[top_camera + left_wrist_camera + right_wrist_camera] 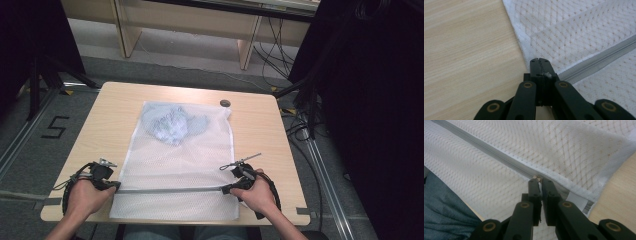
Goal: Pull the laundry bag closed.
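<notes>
A: Grey zipper across white mesh laundry bag, near counter edge?

B: Runs left–right. Right tool pinches the slider; left tool clamps bag's left end

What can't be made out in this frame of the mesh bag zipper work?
- High view: the small dark round thing beyond the mesh bag is too small to identify.
- High view: the bluish bundle inside the bag is veiled by mesh; its kind is unclear.
- Left gripper view: the left tool covers the zipper end.
- Right gripper view: the label is too small to read, partly behind the right tool.
</notes>
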{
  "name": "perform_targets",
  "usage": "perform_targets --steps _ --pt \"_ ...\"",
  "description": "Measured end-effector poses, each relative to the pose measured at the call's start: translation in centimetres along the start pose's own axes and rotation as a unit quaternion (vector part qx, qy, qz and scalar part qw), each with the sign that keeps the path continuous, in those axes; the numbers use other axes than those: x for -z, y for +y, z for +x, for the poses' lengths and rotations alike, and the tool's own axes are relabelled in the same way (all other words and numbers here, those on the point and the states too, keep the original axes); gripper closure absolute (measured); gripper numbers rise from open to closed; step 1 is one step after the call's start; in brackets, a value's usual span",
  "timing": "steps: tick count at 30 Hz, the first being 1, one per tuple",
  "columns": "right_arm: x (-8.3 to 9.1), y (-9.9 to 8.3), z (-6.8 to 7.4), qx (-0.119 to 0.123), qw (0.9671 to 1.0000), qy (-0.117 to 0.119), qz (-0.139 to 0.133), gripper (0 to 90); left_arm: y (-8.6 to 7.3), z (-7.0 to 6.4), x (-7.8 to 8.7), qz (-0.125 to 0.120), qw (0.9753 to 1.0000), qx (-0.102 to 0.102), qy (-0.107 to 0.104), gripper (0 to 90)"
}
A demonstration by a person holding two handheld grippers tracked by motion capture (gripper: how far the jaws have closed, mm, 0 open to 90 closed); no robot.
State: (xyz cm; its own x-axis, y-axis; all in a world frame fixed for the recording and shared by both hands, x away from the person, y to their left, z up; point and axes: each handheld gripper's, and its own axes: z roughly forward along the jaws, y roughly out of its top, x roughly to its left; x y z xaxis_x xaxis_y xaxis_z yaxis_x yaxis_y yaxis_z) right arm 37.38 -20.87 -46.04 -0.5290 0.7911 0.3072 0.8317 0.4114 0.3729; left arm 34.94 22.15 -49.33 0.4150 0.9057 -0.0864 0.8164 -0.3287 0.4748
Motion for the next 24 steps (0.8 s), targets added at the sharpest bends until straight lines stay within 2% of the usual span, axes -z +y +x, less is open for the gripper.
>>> perform_targets --steps 9,12,22,24 --pt "0.2 -0.1 -0.3 -0.003 1.0 0.002 -0.001 87.0 0.0 0.0 0.0 0.0 1.0 0.0 0.0 89.7" --pt "0.2 -0.2 -0.5 0.003 1.0 0.001 -0.007 86.9 0.0 0.0 0.0 0.0 1.0 0.0 0.0 89.7" --pt "0.5 -0.3 -0.8 -0.008 1.0 0.002 -0.004 86.9 0.0 0.0 0.0 -0.001 1.0 0.001 0.0 89.7" --pt "0.5 -0.4 -1.0 -0.006 0.9999 0.002 -0.011 86.9 0.0 0.0 0.0 -0.001 1.0 0.0 0.001 89.7"
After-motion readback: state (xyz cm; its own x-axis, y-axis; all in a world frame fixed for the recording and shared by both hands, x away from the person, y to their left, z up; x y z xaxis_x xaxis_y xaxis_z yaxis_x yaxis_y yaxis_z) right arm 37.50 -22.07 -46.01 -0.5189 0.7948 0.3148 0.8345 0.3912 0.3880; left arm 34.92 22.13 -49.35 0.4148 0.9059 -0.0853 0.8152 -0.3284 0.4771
